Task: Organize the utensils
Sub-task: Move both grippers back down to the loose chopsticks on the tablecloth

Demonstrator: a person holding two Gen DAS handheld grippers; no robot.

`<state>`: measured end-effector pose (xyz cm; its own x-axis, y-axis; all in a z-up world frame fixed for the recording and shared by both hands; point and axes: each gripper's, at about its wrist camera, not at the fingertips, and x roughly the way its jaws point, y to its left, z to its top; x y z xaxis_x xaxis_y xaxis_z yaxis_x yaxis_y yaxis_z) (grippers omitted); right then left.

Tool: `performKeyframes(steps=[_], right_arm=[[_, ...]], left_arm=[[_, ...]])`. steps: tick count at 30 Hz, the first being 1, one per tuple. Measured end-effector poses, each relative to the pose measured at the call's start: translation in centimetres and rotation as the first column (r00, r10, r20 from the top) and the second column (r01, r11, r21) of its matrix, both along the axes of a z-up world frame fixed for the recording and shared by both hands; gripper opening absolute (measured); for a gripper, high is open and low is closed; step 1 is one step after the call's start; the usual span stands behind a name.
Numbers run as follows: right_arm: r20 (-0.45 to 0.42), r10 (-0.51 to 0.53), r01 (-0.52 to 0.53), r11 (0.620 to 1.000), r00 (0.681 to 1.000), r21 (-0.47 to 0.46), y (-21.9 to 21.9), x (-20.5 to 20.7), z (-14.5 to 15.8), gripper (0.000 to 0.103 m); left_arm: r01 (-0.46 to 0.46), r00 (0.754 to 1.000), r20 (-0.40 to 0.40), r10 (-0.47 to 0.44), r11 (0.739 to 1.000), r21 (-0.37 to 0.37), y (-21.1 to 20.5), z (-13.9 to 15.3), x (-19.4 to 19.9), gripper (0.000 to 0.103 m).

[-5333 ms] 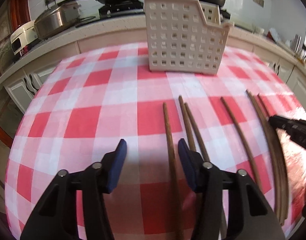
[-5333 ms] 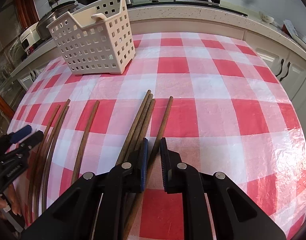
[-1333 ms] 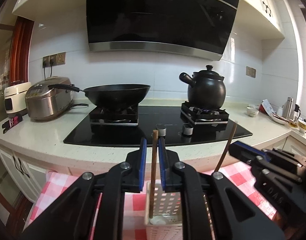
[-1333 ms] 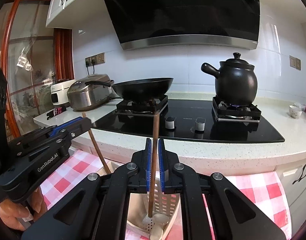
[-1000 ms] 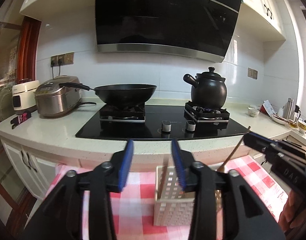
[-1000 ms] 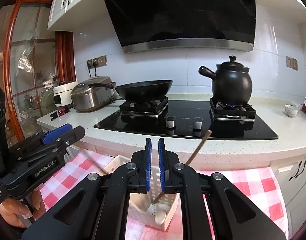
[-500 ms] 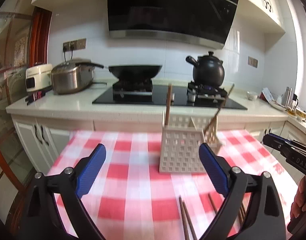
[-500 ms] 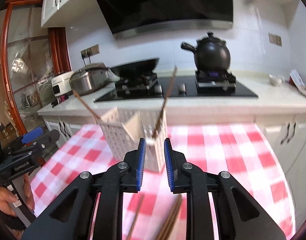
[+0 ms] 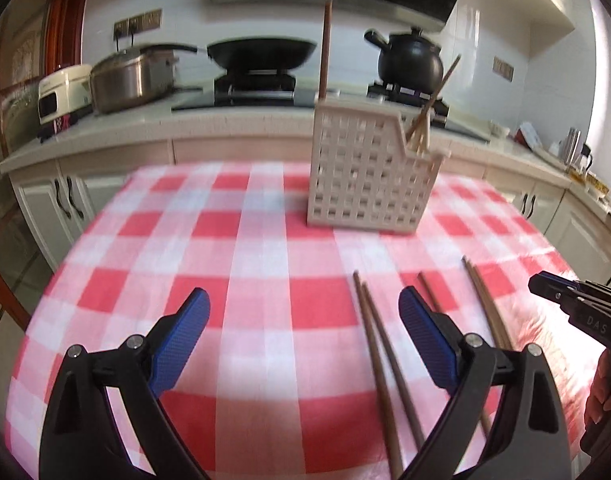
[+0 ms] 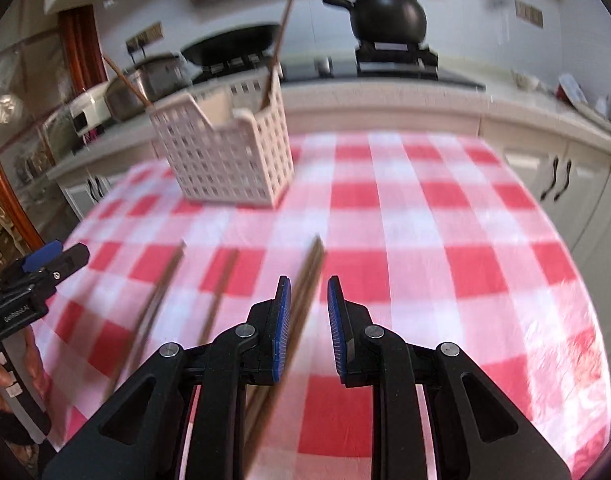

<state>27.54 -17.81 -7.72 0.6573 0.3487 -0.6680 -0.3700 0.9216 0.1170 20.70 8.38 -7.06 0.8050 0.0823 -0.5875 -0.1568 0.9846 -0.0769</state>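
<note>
Loose wooden chopsticks (image 9: pixel 379 352) lie on the checked tabletop (image 9: pixel 265 248), long axes running near-to-far toward the white basket (image 9: pixel 369 172). Left gripper (image 9: pixel 303 336) spread wide, right gripper (image 10: pixel 308 328) partly spread; both empty, the right's gap straddles one pair.

Basket (image 9: pixel 369 176) behind chopsticks (image 9: pixel 379 354) on tablecloth (image 9: pixel 233 264)
</note>
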Motion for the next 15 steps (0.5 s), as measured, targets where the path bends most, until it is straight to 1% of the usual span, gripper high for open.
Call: performKeyframes(steps=[4,9,15], right_arm=[[-0.042,-0.014,0.014,1.0,0.999,-0.019,0.3,0.6,-1.5,0.02],[-0.08,-0.016,0.013,1.0,0.997,-0.028,0.9,1.5,-2.5,0.019],[-0.115,-0.023,0.016,0.998,0.993,-0.063,1.7,2.3,-3.3,0.017]], left_arm=[[-0.001,0.999,-0.047,0.001,1.0,0.002,0.1,-1.4,0.6,0.092],[0.001,0.997,-0.071,-0.001,1.0,0.001,0.1,-2.4,1.2,0.091],[0.001,0.996,-0.093,-0.001,1.0,0.0,0.1,-2.7,1.7,0.091]])
